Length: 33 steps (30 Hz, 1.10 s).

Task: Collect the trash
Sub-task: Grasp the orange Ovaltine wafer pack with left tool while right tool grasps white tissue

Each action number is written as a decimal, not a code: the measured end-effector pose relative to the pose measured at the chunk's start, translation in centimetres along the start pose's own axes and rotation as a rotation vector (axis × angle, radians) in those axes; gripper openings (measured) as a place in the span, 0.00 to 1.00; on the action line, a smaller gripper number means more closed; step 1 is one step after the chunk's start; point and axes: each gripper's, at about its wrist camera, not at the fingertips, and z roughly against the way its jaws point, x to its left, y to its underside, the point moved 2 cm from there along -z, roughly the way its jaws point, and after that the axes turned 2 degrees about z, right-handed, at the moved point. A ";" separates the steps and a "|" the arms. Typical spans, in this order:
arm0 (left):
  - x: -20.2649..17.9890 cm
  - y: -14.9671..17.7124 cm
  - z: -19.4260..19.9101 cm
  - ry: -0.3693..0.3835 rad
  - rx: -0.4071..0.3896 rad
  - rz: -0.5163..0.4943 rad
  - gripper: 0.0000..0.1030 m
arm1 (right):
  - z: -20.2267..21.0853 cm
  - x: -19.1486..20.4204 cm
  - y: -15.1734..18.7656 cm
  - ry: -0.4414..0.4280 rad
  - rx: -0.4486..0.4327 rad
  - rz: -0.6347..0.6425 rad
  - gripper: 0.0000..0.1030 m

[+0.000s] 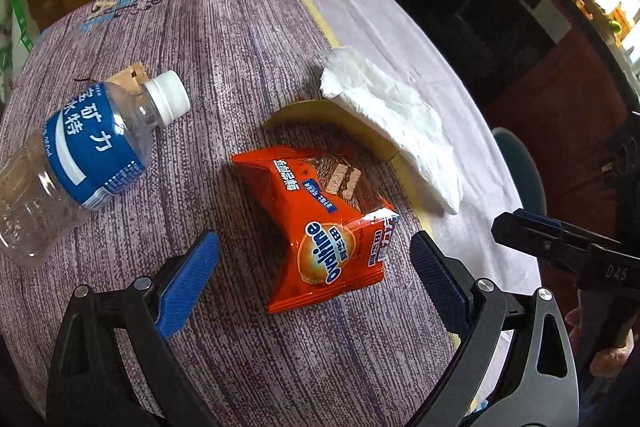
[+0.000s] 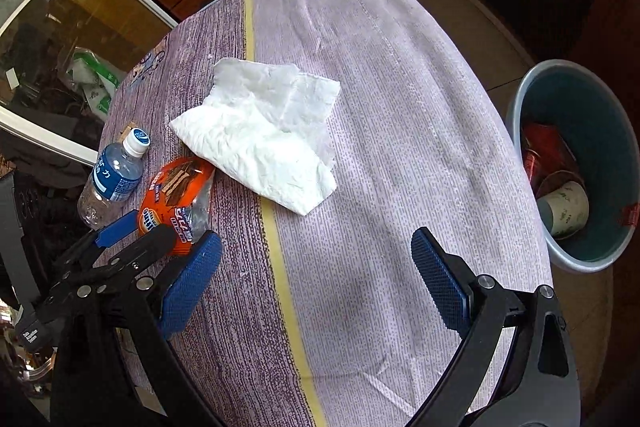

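**Both claws wide apart above the table, the trash not yet picked up**

Here the left gripper (image 1: 314, 267) hangs above the table (image 1: 248, 39) with its two blue pads spread wide, and nothing is between them. The orange snack wrapper (image 1: 320, 223) lies flat on the purple cloth just in front of it, toward 12 o'clock from the pads; whether a pad touches it, I cannot tell. At about 10 o'clock from the wrapper lies an empty plastic bottle (image 1: 80, 163) on its side, with a blue label and a white cap. At about 1 o'clock lies a crumpled white tissue (image 1: 392, 123), which partly covers a piece of brown cardboard (image 1: 320, 115).

The right gripper (image 2: 316, 267) is also spread open and holds nothing. It hangs over the pale part of the cloth. From it, the tissue (image 2: 260, 135) is at 11 o'clock, and the wrapper (image 2: 176, 191) and the bottle (image 2: 112, 179) at about 10 o'clock. The trash bin (image 2: 532, 99) stands beside the table at 2 o'clock; inside are a paper cup (image 2: 564, 207) and some red packaging.
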 end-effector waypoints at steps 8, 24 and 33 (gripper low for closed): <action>-0.3 0.1 -1.9 -0.031 0.018 -0.043 0.92 | -1.3 2.8 -2.1 0.035 -0.014 0.114 0.89; 3.5 0.5 0.4 -0.019 0.019 -0.031 0.39 | -6.5 7.1 -3.5 0.203 -0.043 0.439 0.83; 3.0 0.9 0.8 -0.028 0.007 -0.018 0.36 | -4.0 4.8 -2.0 0.116 -0.050 0.321 0.07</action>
